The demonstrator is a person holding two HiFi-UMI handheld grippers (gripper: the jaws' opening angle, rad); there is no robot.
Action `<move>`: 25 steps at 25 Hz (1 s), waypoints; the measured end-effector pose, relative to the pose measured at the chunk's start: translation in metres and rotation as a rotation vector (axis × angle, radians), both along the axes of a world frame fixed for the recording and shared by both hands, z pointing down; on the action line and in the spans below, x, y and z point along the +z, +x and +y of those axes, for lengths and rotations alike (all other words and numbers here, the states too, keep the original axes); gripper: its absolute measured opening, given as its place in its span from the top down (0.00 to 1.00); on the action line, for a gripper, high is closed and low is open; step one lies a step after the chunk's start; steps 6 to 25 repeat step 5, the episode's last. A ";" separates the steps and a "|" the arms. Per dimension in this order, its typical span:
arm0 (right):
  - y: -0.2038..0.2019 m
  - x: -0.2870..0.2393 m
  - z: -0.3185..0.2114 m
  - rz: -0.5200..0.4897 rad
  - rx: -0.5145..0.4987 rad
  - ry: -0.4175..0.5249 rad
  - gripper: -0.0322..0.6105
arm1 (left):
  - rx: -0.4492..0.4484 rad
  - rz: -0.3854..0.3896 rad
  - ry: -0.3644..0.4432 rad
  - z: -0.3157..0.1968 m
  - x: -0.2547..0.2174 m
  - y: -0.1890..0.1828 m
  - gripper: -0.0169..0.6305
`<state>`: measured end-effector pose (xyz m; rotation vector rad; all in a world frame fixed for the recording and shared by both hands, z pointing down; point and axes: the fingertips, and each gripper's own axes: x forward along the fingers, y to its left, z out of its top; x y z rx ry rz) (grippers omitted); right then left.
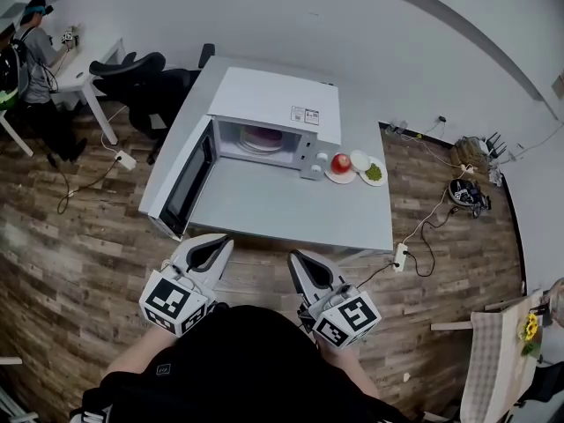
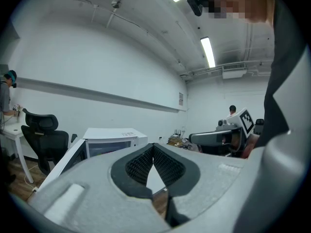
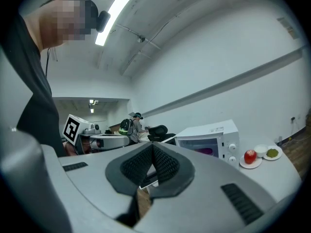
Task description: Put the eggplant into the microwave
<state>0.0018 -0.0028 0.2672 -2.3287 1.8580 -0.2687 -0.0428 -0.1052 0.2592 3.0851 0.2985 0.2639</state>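
Microwave point(image 1: 280, 104) stands open on the counter point(image 1: 282, 210).
Left gripper point(image 1: 217, 243) and right gripper point(image 1: 298, 259) have jaws together, holding nothing.

The head camera is looking steeply down from above the person at the bench point(image 1: 282, 208) and the open microwave point(image 1: 278, 106) just ahead. The cameras riding on the left gripper point(image 1: 218, 245) and right gripper point(image 1: 300, 261) are looking roughly level along their jaws, both taking in that microwave and the other gripper.

Black top point(image 1: 247, 364); grey left gripper point(image 1: 220, 241) and right gripper point(image 1: 296, 256) carry black-and-white marker cubes point(image 1: 174, 304).
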 end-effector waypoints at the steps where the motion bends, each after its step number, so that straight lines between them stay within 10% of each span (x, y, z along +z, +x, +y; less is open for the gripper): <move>1: 0.001 0.000 0.000 0.001 0.001 -0.001 0.93 | 0.001 -0.001 -0.002 0.000 0.000 0.001 0.96; 25: 0.004 0.002 0.001 -0.001 0.005 -0.003 0.93 | 0.008 0.000 -0.003 0.003 0.002 0.005 0.96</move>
